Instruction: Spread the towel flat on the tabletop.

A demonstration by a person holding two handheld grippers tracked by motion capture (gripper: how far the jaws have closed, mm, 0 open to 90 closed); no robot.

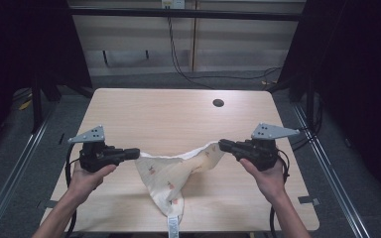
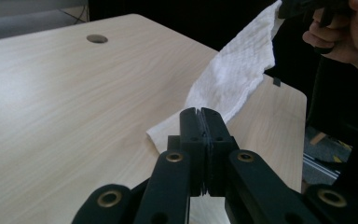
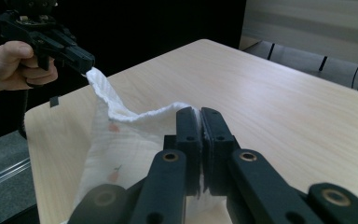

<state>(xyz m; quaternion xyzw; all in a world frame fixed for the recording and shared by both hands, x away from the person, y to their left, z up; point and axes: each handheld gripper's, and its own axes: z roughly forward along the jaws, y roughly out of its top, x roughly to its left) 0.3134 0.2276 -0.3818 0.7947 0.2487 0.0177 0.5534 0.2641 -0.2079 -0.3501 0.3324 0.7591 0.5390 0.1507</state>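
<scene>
**Cloth lifted by two corners above the worktop**

The person holds a small white cloth with faint orange marks stretched between both grippers. The left gripper has its fingers pressed together on one corner of the cloth, and the right gripper pinches the opposite corner in the same way. In each gripper view the black fingers meet with white fabric caught between them. The top edge sags between the two grips, and the rest hangs down in a point whose lower end, with a label strip, lies at the near edge of the light wooden worktop. A round cable hole sits farther back.

The step in hand looks like the lift and spread that precedes laying out or folding. The next move likely calls for drawing the hands apart to take out the sag, both grips kept tight, then lowering the cloth flat
</scene>
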